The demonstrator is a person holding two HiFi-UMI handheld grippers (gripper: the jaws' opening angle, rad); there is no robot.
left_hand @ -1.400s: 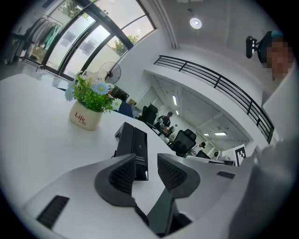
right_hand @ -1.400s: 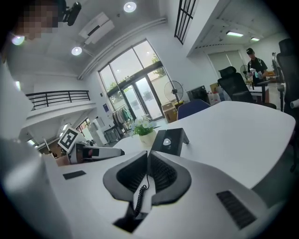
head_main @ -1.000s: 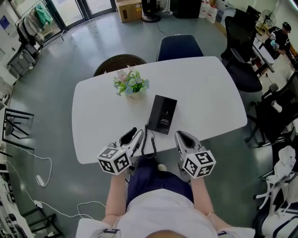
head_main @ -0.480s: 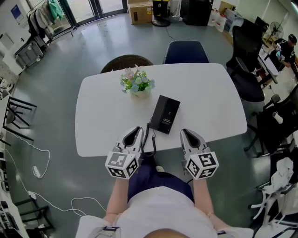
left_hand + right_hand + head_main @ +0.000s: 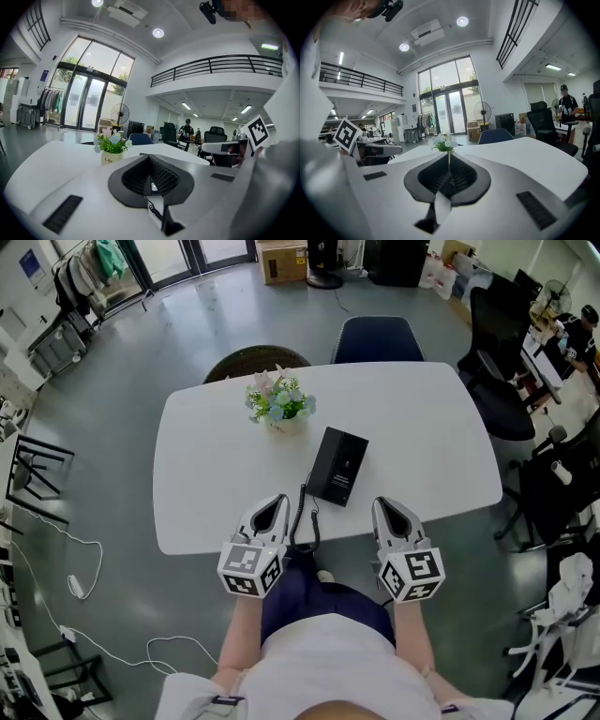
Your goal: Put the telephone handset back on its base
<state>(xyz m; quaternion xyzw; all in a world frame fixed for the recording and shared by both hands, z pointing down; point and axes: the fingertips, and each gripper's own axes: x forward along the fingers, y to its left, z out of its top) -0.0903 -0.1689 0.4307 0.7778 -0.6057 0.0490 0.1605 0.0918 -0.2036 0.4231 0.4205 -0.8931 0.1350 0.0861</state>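
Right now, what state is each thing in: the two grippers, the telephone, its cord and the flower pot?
Left gripper: jaws just closed, now shut, nothing between them.
Right gripper: jaws shut, empty.
Telephone: lying flat on the table, untouched.
Cord: slack, looping toward the near table edge.
Flower pot: upright.

Bright open office, grey floor (image 5: 122,474) all round.
Blue chair (image 5: 377,337) at the white counter's (image 5: 216,493) far edge, glass doors (image 5: 89,101) beyond.
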